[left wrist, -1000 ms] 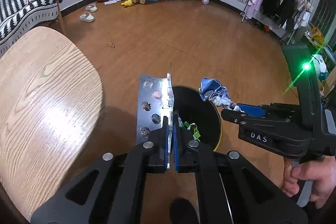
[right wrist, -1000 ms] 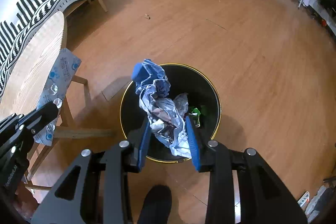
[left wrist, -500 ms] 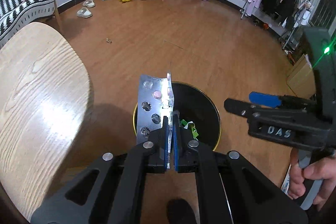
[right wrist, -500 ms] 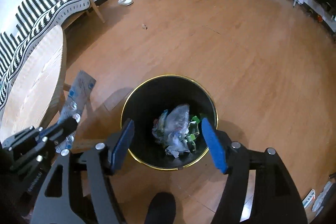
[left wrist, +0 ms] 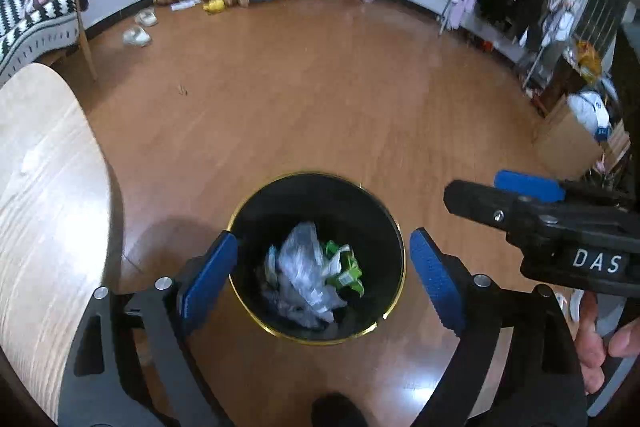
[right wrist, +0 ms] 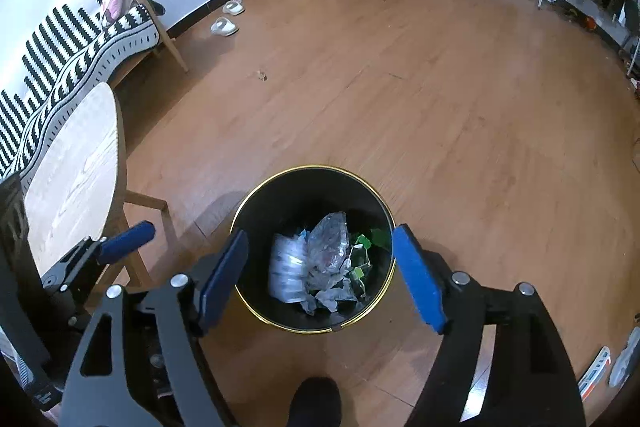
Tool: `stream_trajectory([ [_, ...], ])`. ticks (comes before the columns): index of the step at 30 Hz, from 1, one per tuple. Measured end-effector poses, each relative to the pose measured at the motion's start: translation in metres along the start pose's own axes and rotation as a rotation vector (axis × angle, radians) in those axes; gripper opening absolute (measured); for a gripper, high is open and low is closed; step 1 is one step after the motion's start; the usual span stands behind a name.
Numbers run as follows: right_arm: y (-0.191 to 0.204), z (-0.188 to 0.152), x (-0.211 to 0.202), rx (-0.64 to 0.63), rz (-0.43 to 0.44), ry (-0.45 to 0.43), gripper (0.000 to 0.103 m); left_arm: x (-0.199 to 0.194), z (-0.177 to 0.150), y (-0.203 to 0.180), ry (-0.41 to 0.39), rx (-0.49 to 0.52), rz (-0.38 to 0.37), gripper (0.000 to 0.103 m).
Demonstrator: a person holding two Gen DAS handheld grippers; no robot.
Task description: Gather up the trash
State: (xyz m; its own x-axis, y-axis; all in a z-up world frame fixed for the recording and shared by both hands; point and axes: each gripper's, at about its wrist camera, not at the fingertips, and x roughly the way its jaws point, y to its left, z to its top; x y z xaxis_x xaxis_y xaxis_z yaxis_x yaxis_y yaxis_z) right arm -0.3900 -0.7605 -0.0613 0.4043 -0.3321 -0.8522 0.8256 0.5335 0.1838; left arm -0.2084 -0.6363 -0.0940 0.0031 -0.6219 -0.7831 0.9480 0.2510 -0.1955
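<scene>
Brown wood floor (left wrist: 320, 99) fills the room, and a black trash bin (left wrist: 316, 187) with a gold rim stands on it, just right of the round wooden worktop (left wrist: 44, 187).

Both claws have just been opening. A second ago the left claw (left wrist: 320, 267) pinched a silver pill sheet and the right claw (right wrist: 320, 267) squeezed a crumpled blue and white wrapper. Now nothing is between the pads of either one. The pill sheet (right wrist: 286, 263) lies inside the bin on the left side, next to the crumpled wrapper (right wrist: 328, 247) and some green scraps (left wrist: 344, 267). So these two bits of trash are collected.

Each claw hangs right over the mouth of the bin, tilted steeply down, with its blue pads spread about as wide as the rim. They sit side by side, the right claw seen at the right edge of the left view with a hand (left wrist: 600, 343) on its grip. I think both are free to go and fetch more trash, if any is left.
</scene>
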Motion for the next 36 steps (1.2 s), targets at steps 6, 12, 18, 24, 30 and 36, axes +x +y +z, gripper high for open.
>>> stream_trajectory([
  [6, 0.009, 0.005, -0.008, 0.001, -0.001, -0.026, 0.078, -0.036, 0.001, 0.021, -0.036, -0.047, 0.021, 0.089],
  [12, 0.078, 0.006, -0.016, -0.111, 0.036, -0.061, 0.08, -0.113, -0.01, 0.086, -0.124, -0.139, 0.137, 0.096],
  [18, 0.194, -0.001, -0.025, -0.265, 0.158, -0.084, 0.081, -0.201, -0.057, 0.183, -0.156, -0.283, 0.369, 0.097],
  [24, 0.332, -0.032, -0.034, -0.437, 0.288, -0.086, 0.081, -0.295, -0.13, 0.27, -0.188, -0.452, 0.56, 0.097],
  [30, 0.449, -0.079, -0.041, -0.592, 0.399, -0.072, 0.081, -0.374, -0.215, 0.329, -0.231, -0.612, 0.725, 0.097],
  [36, 0.527, -0.126, -0.039, -0.72, 0.442, -0.072, 0.082, -0.414, -0.28, 0.371, -0.238, -0.705, 0.881, 0.097],
])
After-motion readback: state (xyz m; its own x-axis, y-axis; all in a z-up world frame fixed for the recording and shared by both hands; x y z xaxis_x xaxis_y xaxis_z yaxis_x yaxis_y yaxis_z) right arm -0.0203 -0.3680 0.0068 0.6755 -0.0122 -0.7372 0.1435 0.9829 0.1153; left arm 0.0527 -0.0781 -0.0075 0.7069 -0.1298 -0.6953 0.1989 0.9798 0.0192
